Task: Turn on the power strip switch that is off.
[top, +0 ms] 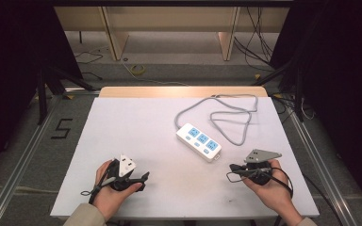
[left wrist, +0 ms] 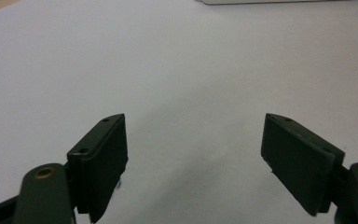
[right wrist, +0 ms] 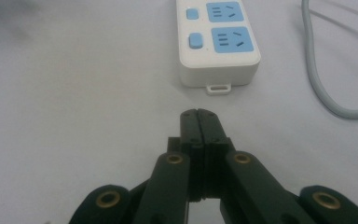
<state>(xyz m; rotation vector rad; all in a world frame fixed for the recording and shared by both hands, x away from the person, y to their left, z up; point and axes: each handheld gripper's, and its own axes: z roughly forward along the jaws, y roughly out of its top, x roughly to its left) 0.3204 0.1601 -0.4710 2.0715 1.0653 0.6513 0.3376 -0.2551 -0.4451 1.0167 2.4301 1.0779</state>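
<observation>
A: One power strip [top: 199, 141] lies on the table [top: 122, 141], at about eleven o'clock from the right gripper [right wrist: 199, 113] and near it. It looks like a rigid, smooth plastic block, light enough to slide if pushed, so its long sides seem the surest hold.

B: Its grey cable [top: 231, 115] looks limp and loops away toward one o'clock. The count: three blue sockets, two grippers.

A: The right gripper's jaws are pressed together on nothing. The left gripper [left wrist: 193, 154], at the strip's eight o'clock, stands spread wide over bare table.
</observation>
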